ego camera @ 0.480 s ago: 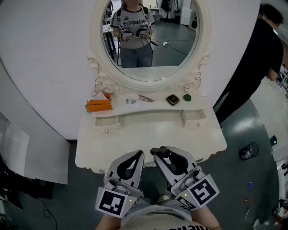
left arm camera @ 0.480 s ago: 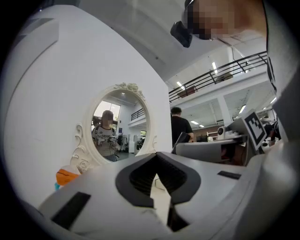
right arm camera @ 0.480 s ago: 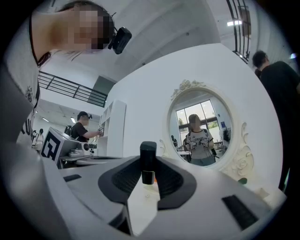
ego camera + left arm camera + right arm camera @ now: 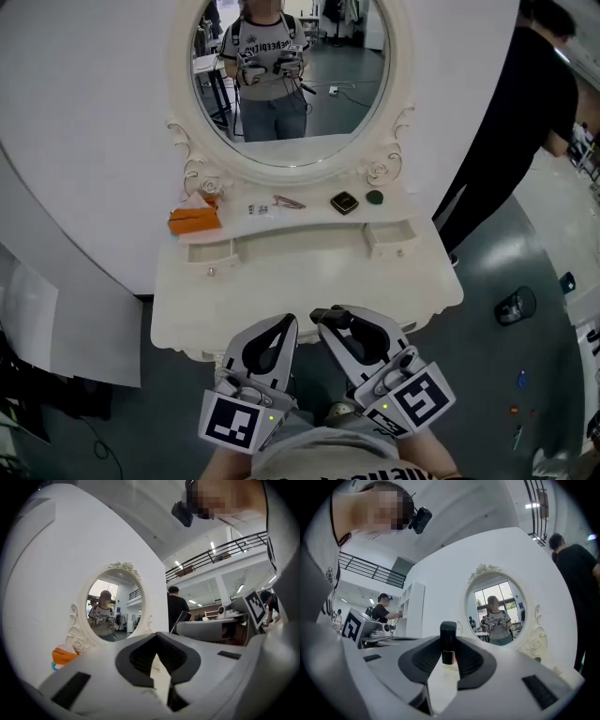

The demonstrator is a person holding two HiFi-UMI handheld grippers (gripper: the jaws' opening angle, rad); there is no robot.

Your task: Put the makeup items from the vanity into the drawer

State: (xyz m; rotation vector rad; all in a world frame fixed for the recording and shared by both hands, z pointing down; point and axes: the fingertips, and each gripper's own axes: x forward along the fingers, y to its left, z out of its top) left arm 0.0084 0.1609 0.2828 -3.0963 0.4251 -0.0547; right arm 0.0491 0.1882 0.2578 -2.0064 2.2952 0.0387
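Got a small black-capped bottle [image 4: 448, 633] pinched upright in the right tongs [image 4: 335, 319], held low near the body. Left tongs [image 4: 289, 324] right beside, clenched tight on nothing. Looks like the carry-to-drawer step, with the tongs well short of the bench [image 4: 309, 281]. Further out, two little drawers [image 4: 390, 236] under the shelf, open or shut, hard to say. Behind those, left on the shelf: orange pack [image 4: 195, 221], hair clips [image 4: 288, 202], dark compact [image 4: 344, 202], green pot [image 4: 374, 197]. Next up, probably: reach forward, pull a drawer with the free left, drop the bottle in.
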